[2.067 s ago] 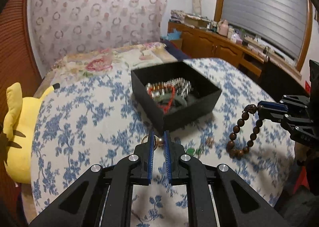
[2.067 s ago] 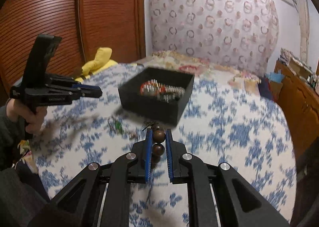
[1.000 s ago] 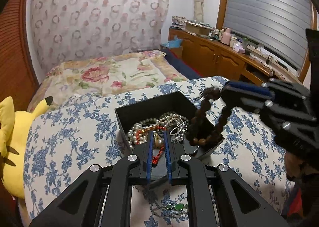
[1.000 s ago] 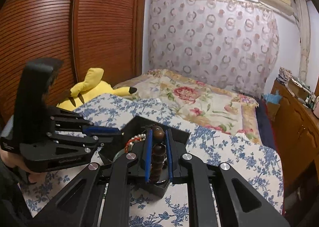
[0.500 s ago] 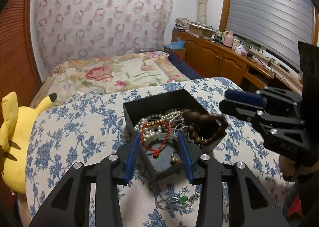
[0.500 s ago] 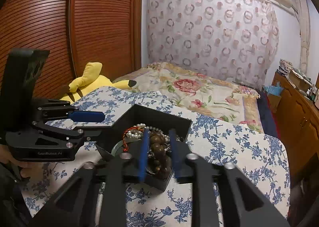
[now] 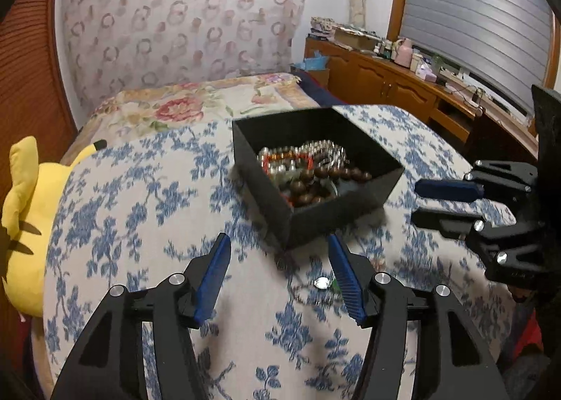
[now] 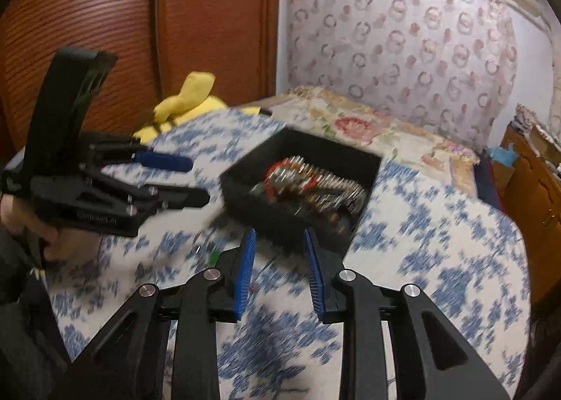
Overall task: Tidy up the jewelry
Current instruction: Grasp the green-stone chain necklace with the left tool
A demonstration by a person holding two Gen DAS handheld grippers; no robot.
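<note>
In the black box point(image 7: 336, 214), newly dropped wooden beads point(image 7: 315, 182)

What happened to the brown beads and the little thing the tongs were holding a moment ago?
Both tongs let go over the black box. The brown bead bracelet now lies inside it with the pearls. The left tongs and right tongs have just been opening, hold nothing now and have pulled back. The box, the green-stone piece on the cloth and the yellow plush toy stayed put.
</note>
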